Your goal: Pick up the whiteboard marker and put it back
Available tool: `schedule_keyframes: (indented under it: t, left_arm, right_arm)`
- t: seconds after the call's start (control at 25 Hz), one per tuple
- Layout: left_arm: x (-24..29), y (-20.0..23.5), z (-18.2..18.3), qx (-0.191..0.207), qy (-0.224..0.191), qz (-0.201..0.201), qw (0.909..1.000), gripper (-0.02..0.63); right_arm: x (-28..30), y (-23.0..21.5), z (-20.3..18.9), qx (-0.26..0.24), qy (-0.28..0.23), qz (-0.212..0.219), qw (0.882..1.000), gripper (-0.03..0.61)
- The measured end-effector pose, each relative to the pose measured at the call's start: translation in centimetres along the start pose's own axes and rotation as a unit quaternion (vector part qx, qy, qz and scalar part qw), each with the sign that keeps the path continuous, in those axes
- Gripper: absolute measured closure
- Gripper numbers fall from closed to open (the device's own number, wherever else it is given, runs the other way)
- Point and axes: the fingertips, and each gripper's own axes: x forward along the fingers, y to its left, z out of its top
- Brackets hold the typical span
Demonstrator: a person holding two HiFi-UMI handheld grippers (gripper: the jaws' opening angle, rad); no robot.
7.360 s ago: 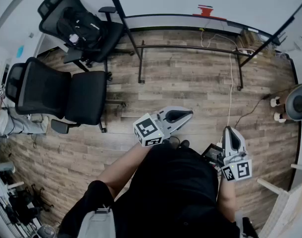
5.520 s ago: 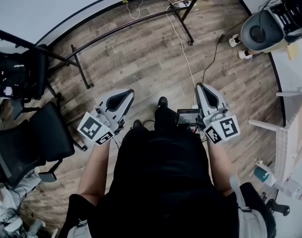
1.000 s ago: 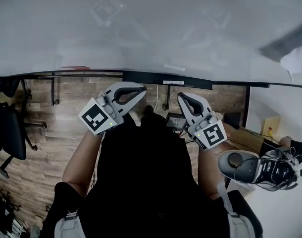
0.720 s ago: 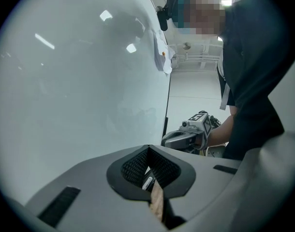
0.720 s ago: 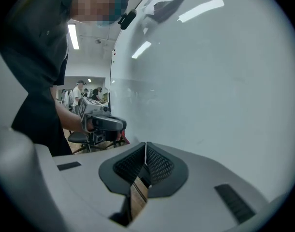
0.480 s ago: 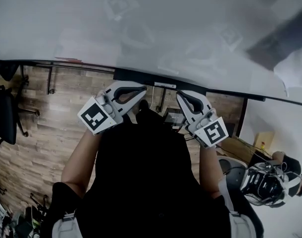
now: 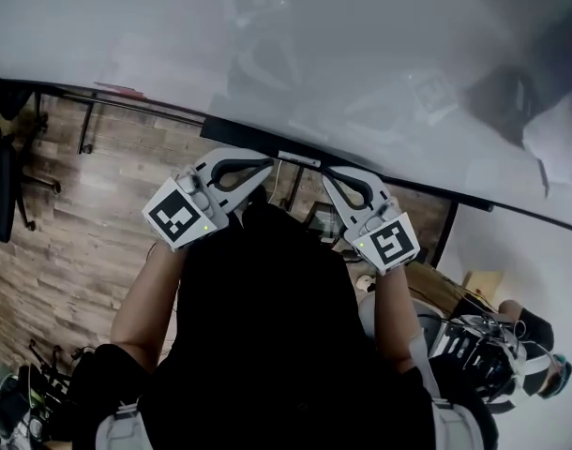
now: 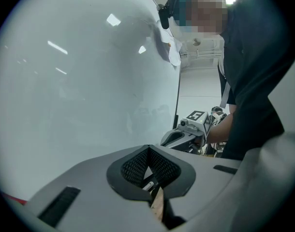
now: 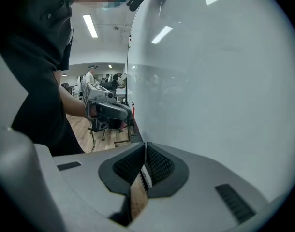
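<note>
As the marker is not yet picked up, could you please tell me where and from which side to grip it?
Grip the whiteboard marker mid-barrel, coming from above and the room side. It lies flat lengthwise on the tray, with the whiteboard close behind, so jaws should probably span its thin width.

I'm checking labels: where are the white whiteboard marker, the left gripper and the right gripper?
White whiteboard marker (image 7: 298, 158): head view, mid-barrel.
Grey left gripper (image 7: 269, 164): head view, closed jaw tips.
Grey right gripper (image 7: 326, 173): head view, closed jaw tips.
</note>
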Motion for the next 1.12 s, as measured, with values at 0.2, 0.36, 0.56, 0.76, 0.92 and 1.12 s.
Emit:
schedule_keyframes:
  t: [0.2,0.36,0.56,0.76,0.92,1.12]
  left_arm:
    - [-0.6,-0.9,-0.9,-0.013,0.011,0.023,0.9996,0.601]
    - [-1.4,-1.4,-1.4,-0.018,0.015,0.036,0.9991,0.601]
    - [-2.4,-1.5,-1.6,-0.023,0.009,0.057,0.9981,0.601]
    - [-2.8,-1.5,-1.8,-0.026,0.007,0.075,0.9968,0.601]
    - [-3.2,-1.4,-2.2,-0.031,0.006,0.087,0.9957,0.601]
    - [-3.4,-1.0,-2.7,-0.033,0.002,0.092,0.9952,0.601]
  right_arm:
    - [0.1,1.1,-1.4,-0.025,0.047,0.024,0.998,0.555]
    - [0.9,2.1,-2.1,-0.029,0.077,0.044,0.996,0.555]
    - [1.8,2.9,-2.9,-0.057,0.108,0.061,0.991,0.555]
    - [2.3,3.1,-3.9,-0.098,0.135,0.066,0.984,0.554]
    - [3.0,3.3,-5.0,-0.113,0.153,0.072,0.979,0.554]
    - [4.2,3.0,-6.3,-0.112,0.174,0.076,0.975,0.552]
